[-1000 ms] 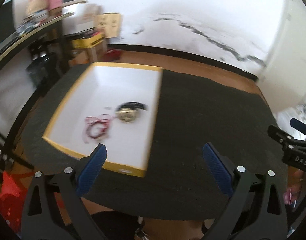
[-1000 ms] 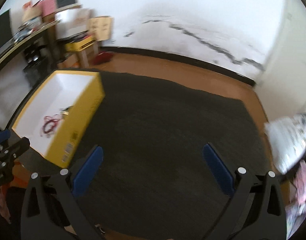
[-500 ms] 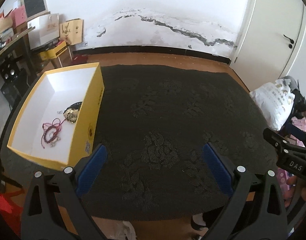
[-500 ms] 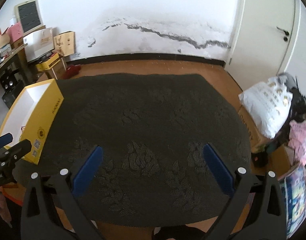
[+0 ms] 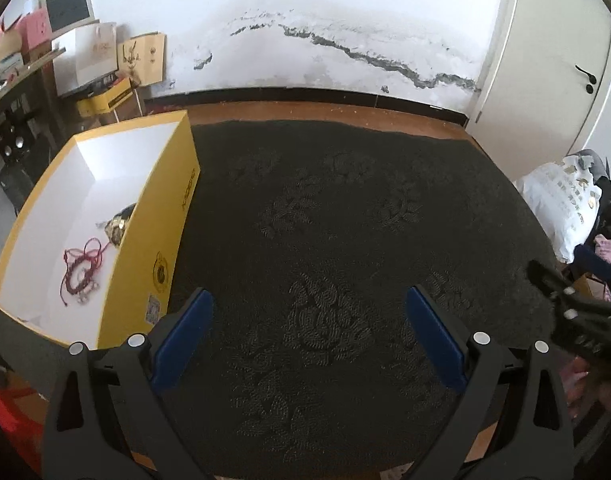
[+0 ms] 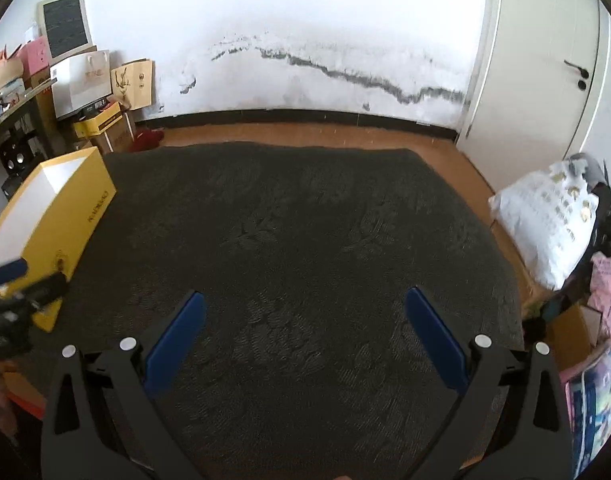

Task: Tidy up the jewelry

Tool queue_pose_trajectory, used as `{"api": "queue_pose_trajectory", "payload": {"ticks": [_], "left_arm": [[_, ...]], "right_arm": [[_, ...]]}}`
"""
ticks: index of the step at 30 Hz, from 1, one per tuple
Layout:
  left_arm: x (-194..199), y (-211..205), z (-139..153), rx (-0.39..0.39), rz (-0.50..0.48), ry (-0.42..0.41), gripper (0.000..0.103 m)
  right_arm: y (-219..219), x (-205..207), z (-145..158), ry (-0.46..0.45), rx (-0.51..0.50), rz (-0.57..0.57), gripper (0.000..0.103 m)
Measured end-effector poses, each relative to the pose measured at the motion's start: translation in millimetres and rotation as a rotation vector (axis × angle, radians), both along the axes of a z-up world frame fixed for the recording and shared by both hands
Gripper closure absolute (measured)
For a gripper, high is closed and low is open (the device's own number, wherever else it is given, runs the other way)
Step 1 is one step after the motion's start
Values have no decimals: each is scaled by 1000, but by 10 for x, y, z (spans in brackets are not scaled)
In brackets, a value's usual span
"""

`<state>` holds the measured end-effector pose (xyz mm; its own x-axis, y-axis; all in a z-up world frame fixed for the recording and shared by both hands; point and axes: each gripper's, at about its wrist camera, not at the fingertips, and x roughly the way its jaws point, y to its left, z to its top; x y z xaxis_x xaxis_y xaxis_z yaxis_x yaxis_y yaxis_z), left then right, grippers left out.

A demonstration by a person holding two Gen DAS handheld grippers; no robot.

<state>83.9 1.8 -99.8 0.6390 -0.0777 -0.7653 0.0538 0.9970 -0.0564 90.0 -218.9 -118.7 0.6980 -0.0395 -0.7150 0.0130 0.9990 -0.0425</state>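
Observation:
A yellow box [image 5: 161, 240] with a white inside stands at the left of a table covered with a dark patterned cloth [image 5: 345, 240]. In it lie a red cord bracelet [image 5: 81, 272] and a gold and black piece [image 5: 119, 222], partly hidden by the box wall. My left gripper [image 5: 309, 320] is open and empty, above the cloth to the right of the box. My right gripper [image 6: 305, 320] is open and empty over the middle of the cloth; the box [image 6: 61, 216] lies to its far left. Each gripper shows at the edge of the other's view.
A white patterned bag [image 6: 545, 216] and pink clothing [image 6: 609, 292] sit to the right of the table. Boxes and paper bags [image 6: 89, 80] are stacked on a desk and floor at the back left. A white door [image 5: 565, 60] is at the back right.
Both grippers have pulled back and risen from the box. The views now take in the whole cloth and room, and the box has shifted to the left edge.

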Motion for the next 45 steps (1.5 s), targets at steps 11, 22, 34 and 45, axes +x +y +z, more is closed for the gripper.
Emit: {"api": "queue_pose_trajectory", "payload": {"ticks": [11, 22, 34, 45], "left_arm": [[68, -30, -18, 10, 65, -29, 9], [74, 63, -158, 23, 75, 7, 9], [27, 78, -94, 3, 63, -4, 9], [19, 61, -98, 15, 61, -8, 9]], "right_arm": [[-11, 35, -58, 44, 66, 10, 6], [22, 4, -67, 53, 53, 17, 6], [43, -27, -149, 68, 41, 21, 6], [32, -22, -150, 62, 43, 24, 6]]}}
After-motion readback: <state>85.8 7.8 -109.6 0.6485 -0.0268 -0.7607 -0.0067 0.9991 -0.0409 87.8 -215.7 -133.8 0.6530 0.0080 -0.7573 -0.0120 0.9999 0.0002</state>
